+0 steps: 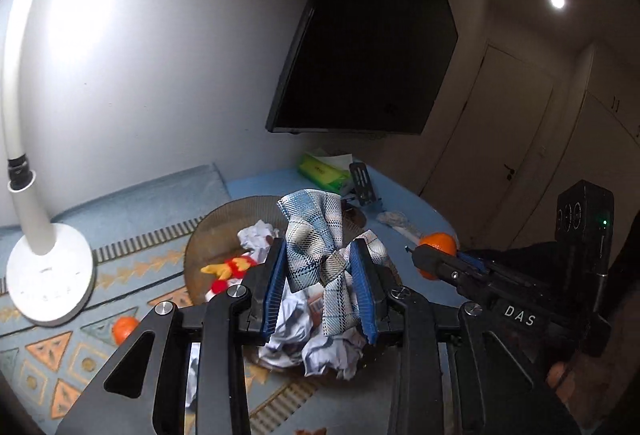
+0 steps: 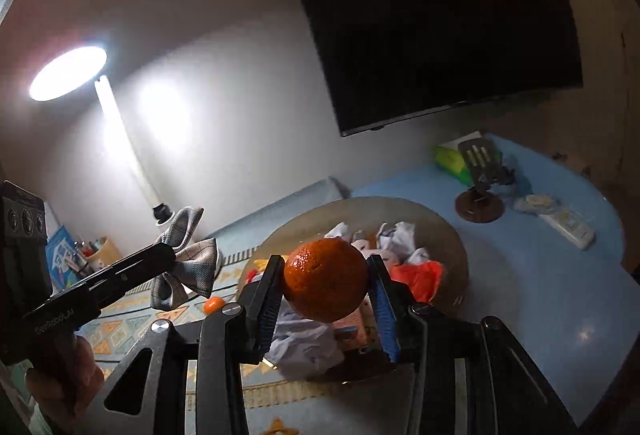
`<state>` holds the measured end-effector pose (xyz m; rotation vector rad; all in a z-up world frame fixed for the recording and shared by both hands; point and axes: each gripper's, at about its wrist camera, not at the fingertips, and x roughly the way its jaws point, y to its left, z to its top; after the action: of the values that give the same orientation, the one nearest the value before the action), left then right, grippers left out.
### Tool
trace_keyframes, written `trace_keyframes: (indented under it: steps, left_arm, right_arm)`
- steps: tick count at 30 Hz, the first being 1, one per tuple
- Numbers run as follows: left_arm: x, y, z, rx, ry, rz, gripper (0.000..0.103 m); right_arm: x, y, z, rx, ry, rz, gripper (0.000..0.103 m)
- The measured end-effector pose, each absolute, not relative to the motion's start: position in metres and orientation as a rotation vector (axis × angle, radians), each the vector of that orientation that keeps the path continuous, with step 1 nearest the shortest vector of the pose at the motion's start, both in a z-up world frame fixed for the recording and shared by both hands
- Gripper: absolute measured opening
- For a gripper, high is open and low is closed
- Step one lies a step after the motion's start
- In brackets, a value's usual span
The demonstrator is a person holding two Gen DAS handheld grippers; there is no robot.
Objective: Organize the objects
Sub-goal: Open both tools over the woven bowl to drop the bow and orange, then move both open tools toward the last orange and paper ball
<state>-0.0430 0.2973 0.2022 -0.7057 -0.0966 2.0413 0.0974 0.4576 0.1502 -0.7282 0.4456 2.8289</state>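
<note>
My left gripper (image 1: 320, 267) is shut on a blue-grey plaid bow tie (image 1: 316, 235) and holds it above the round brown bowl (image 1: 216, 227). The bow tie also shows in the right wrist view (image 2: 188, 255). My right gripper (image 2: 326, 275) is shut on an orange (image 2: 326, 279) and holds it above the bowl (image 2: 452, 235). The orange also shows in the left wrist view (image 1: 438, 247). The bowl holds crumpled white paper (image 1: 256, 235), a red and yellow toy (image 1: 232, 269) and a red wrapper (image 2: 416, 275). A second orange (image 1: 125, 329) lies on the patterned mat left of the bowl.
A white desk lamp (image 1: 48, 275) stands on the left. A green tissue box (image 1: 324, 171), a black phone stand (image 2: 480, 171) and a white remote (image 2: 568, 225) sit at the back right. A dark TV (image 1: 368, 47) hangs on the wall.
</note>
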Motion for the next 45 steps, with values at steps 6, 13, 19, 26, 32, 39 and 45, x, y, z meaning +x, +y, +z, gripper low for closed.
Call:
trace_keyframes:
  steps: [6, 13, 19, 26, 32, 39, 45]
  left_arm:
    - [-0.062, 0.314, 0.176, -0.791, -0.09, 2.017, 0.061]
    - [-0.025, 0.187, 0.158, -0.74, -0.195, 2.202, 0.102]
    - [-0.019, 0.086, 0.097, -0.94, -0.256, 2.371, 0.102]
    - [-0.01, 0.064, 0.066, -0.956, -0.28, 2.401, 0.102]
    - [-0.017, 0.061, 0.061, -1.059, -0.271, 2.459, 0.102]
    - [-0.019, 0.059, 0.06, -1.066, -0.296, 2.422, 0.102]
    - [-0.019, 0.062, 0.059, -1.073, -0.286, 2.411, 0.102]
  right_arm:
    - [0.059, 0.481, 0.126, -0.909, 0.399, 2.735, 0.041]
    - [0.091, 0.473, 0.125, -0.884, 0.402, 2.76, 0.052]
    - [0.127, 0.398, 0.13, -0.819, 0.372, 2.952, 0.09]
    - [0.109, 0.298, 0.075, -0.921, 0.229, 3.09, 0.103]
    - [0.069, 0.297, 0.016, -1.132, 0.093, 2.882, 0.103]
    - [0.048, 0.319, -0.005, -1.313, 0.241, 2.765, 0.103]
    - [0.051, 0.308, -0.003, -1.318, 0.154, 2.786, 0.103]
